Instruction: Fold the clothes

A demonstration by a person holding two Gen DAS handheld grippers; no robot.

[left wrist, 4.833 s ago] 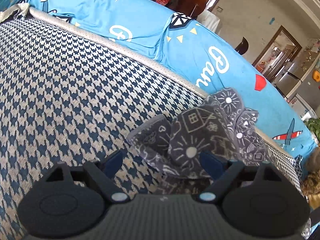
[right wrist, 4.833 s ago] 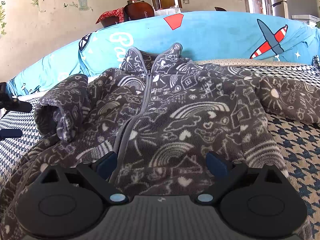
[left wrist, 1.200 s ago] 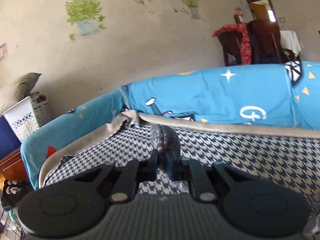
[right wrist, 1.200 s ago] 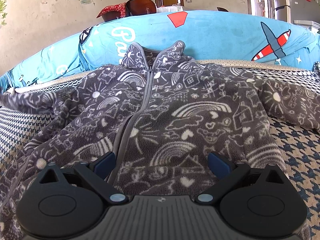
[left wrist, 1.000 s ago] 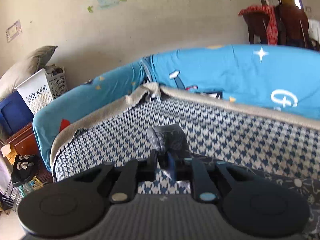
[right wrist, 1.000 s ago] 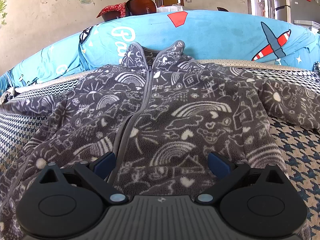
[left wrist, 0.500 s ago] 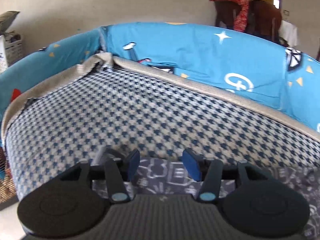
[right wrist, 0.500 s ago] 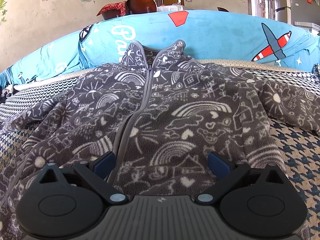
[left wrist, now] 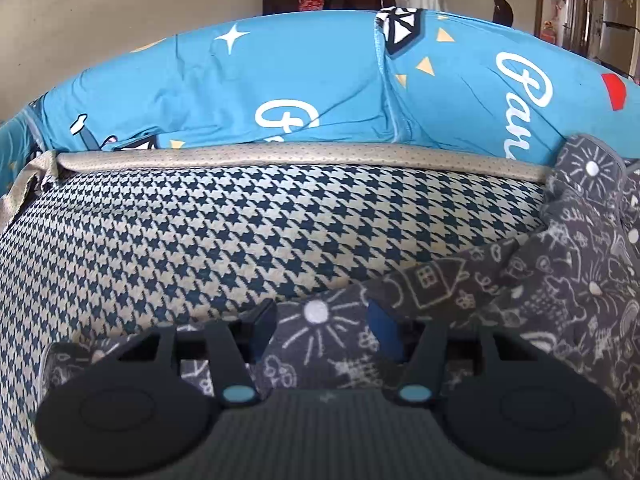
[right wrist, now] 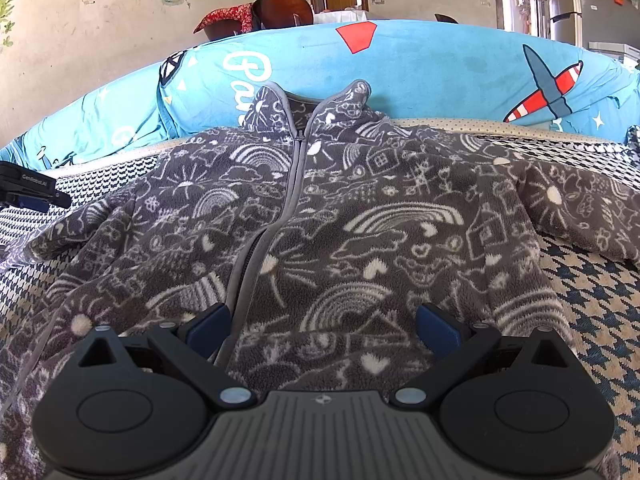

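A grey fleece zip jacket [right wrist: 360, 220] with white doodle print lies front up on the houndstooth sofa seat [left wrist: 200, 240], collar [right wrist: 312, 104] toward the backrest. Its left sleeve [left wrist: 440, 284] stretches out flat to the side. My left gripper [left wrist: 324, 332] hovers open over that sleeve's end, with fabric showing between the blue pads but not pinched. It also shows at the far left of the right wrist view as the left gripper [right wrist: 28, 192]. My right gripper [right wrist: 322, 330] stands open just above the jacket's lower hem, beside the zip. The other sleeve [right wrist: 580, 208] lies out to the right.
A blue printed cover [left wrist: 280, 80] drapes the sofa backrest behind the seat's beige piping [left wrist: 300, 152]. Bare houndstooth seat [right wrist: 592, 312] shows right of the jacket. Chairs with a red cloth [right wrist: 228, 16] stand behind the sofa.
My left gripper, shut on the sleeve cuff a second ago, has opened and let it go; the sleeve now lies spread flat to the left. The right gripper has stayed put.
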